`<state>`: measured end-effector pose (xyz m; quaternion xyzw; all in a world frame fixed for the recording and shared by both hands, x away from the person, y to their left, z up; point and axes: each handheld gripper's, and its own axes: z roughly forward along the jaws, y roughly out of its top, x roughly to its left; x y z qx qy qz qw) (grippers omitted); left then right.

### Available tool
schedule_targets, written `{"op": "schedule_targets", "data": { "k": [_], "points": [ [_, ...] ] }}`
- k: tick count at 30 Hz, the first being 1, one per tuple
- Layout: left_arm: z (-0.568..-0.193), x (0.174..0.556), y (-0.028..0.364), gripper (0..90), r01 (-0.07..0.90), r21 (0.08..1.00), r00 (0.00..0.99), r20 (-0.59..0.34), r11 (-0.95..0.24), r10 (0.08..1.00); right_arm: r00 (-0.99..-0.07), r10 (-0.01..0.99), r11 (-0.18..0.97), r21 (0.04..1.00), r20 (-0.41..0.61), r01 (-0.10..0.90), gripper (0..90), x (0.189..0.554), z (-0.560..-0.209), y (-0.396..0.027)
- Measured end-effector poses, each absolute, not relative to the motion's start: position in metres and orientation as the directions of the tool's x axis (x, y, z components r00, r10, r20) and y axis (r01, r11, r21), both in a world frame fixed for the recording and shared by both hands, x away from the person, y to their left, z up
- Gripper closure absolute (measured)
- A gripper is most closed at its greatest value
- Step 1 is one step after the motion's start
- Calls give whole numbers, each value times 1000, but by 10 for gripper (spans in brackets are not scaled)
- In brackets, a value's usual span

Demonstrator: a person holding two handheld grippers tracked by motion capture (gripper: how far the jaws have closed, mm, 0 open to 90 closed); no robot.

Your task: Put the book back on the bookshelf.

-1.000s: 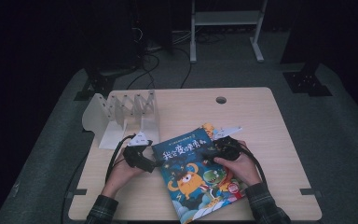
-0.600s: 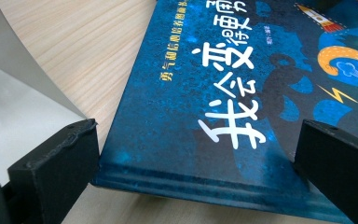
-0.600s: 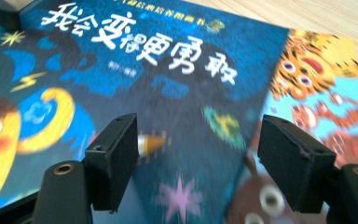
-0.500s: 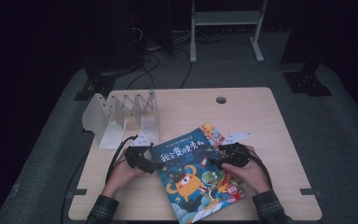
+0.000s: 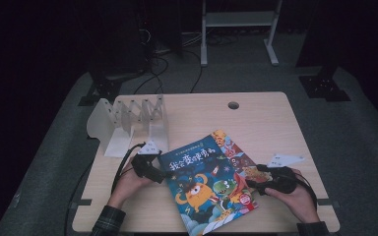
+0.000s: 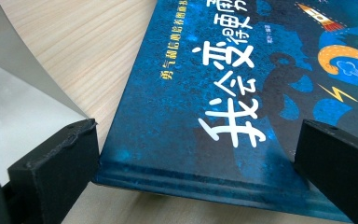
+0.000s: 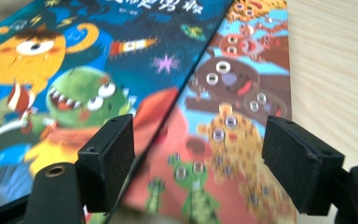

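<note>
Item: two picture books on the bench (image 5: 275, 113), near my edge. Blue monster book (image 5: 206, 189) lies on top, slightly askew; second book (image 5: 234, 152) shows beneath along its right side.

My left claw (image 5: 163, 176): jaws wide apart, holding nothing, at the blue book's spine.

My right claw (image 5: 250, 186): jaws wide apart, empty, over the seam between both covers.

White folding rack (image 5: 128, 118): upright, well apart.

Step, judged: lining up to grasp. Next calls for closing on one edge only.

Unclear: lower cover cut off; second book's title hidden.
</note>
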<state>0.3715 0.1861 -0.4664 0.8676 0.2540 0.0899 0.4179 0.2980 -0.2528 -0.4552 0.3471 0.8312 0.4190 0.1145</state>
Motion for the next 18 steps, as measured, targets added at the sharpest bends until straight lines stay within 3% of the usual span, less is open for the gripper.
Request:
{"op": "schedule_targets", "data": {
  "k": [18],
  "points": [
    [-466, 372, 186, 0, 364, 771, 856, -56, -522, 514, -761, 642, 446, 763, 91, 467, 190, 241, -466, -274]
  ]
}}
